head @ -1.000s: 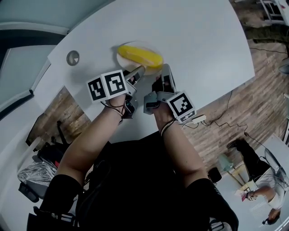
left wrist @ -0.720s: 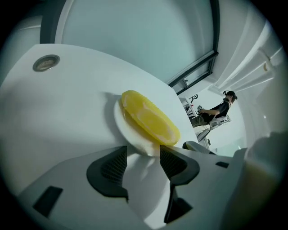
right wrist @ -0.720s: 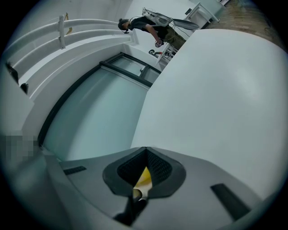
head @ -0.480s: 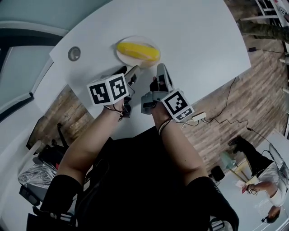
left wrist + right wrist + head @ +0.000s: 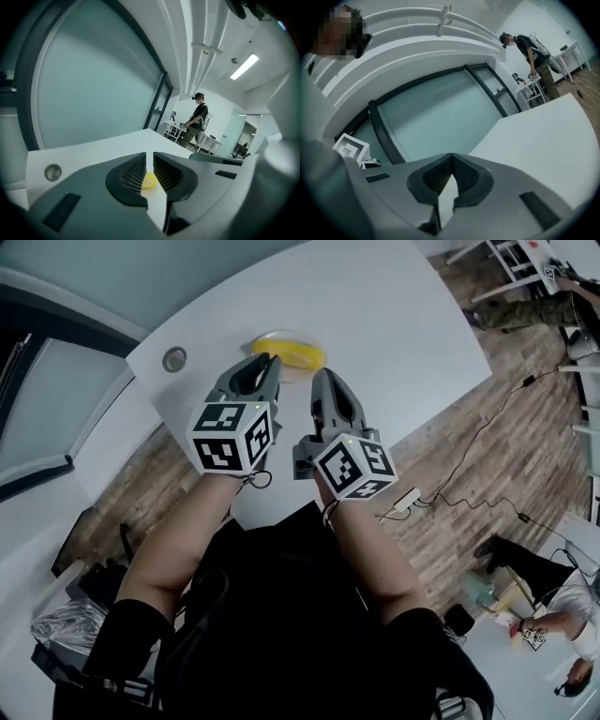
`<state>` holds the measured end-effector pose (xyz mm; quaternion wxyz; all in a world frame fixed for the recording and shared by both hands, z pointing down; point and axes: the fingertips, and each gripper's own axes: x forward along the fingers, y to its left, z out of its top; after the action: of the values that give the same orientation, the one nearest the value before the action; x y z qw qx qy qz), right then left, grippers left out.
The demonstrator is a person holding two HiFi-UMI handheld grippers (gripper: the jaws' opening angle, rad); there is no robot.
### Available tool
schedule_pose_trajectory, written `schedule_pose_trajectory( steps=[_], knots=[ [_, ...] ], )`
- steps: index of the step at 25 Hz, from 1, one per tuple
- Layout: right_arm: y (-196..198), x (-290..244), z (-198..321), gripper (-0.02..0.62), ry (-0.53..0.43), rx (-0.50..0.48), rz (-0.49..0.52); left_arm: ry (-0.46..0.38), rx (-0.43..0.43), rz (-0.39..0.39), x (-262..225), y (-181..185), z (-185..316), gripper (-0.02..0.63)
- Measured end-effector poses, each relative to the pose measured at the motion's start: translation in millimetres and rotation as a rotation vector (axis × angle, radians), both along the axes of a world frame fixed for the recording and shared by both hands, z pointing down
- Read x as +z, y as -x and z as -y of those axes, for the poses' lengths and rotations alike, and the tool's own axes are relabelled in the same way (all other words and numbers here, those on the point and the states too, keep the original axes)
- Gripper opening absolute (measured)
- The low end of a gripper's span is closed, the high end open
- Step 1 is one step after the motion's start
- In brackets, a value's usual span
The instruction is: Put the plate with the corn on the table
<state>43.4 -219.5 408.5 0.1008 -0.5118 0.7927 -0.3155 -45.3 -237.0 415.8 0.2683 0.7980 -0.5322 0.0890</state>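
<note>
Plate [image 5: 266,337] with corn [image 5: 292,352] on white table [image 5: 403,315] – looks done. Left gripper [image 5: 262,362] closing on nothing, right gripper [image 5: 322,376] pinched together, empty, both near plate. Risk, I reckon: careless swing clips rim – corn rolls off.

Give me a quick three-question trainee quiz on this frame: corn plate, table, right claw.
1. True or false: the corn lies on the plate, which rests on the white table.
2. The right claw is: A open, B shut and empty, C shut on the plate.
3. Fill in: in the head view, the round metal insert in the table sits to the ___ of the plate.
Key: 1 true; 2 B; 3 left.
</note>
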Motion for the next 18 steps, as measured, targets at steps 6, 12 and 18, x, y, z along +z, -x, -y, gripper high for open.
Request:
schedule_pose_trajectory(
  steps=[6,12,18],
  knots=[
    [23.5,-61.1,-24.4,0.002,-0.18,-0.04,-0.105,-0.205,-0.015,0.002,-60.1,13.5,-21.2,0.003],
    [42.2,-110.0,-46.1,0.002,-0.375,-0.058,-0.184,-0.485,0.022,0.042,-121.4,13.5,-51.3,0.003],
    [47.7,-145.0,-66.3,0.002,-0.547,-0.02,-0.295,-0.683,0.026,0.074,-161.5,21.9,-75.9,0.003]
  ],
)
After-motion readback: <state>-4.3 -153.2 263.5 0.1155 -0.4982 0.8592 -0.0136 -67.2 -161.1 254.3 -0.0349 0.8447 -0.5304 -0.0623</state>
